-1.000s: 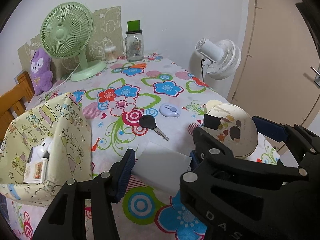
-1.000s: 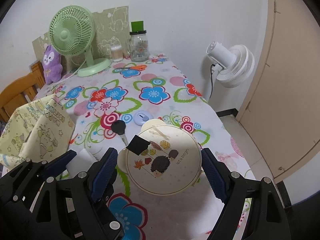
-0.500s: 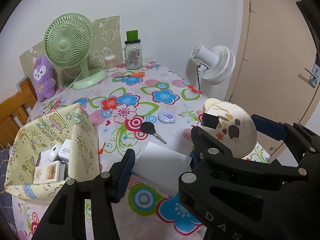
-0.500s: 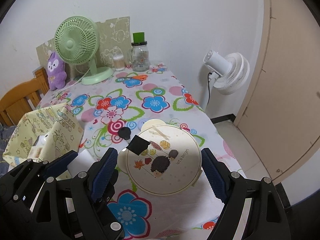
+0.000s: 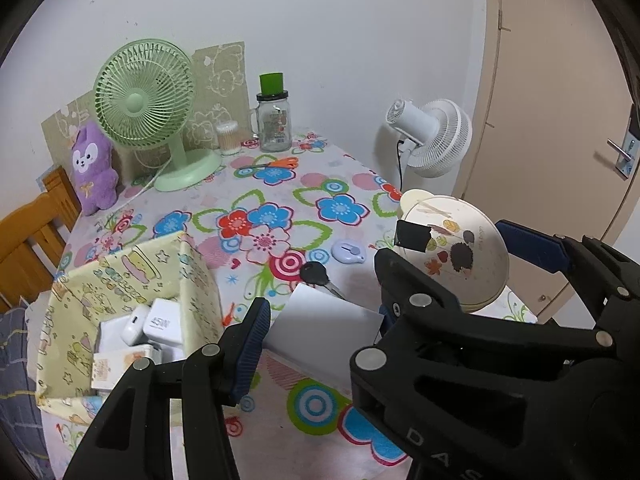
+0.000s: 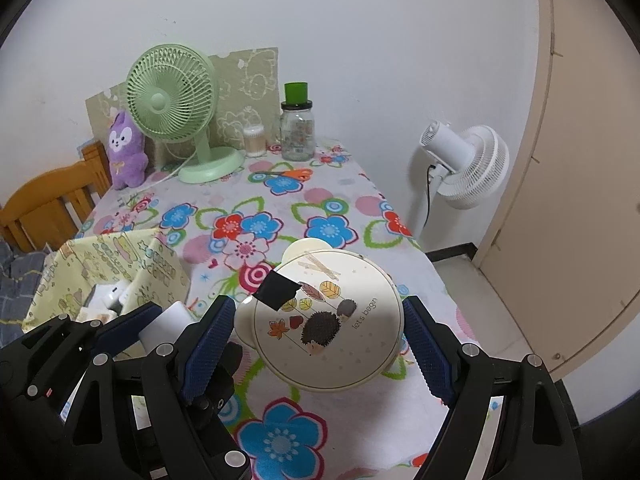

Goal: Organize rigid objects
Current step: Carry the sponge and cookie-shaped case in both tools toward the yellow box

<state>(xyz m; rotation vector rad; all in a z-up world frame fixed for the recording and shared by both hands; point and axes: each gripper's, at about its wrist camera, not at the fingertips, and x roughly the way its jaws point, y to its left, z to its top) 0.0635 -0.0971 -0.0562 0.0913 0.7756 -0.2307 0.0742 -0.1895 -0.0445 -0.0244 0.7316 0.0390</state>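
Looks like the carry step: left gripper (image 5: 320, 320) clamps a white box (image 5: 326, 326) and right gripper (image 6: 316, 328) grips the round hedgehog tin (image 6: 320, 320), both held above the floral table (image 5: 280, 184), so next I'd guess those 2 go into the yellow fabric bin (image 5: 120, 280).

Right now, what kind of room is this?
Probably a room in someone's home, maybe a bedroom or small dining corner. A table with a flowery cloth holds a green desk fan and a purple plush toy, and there is a door nearby.
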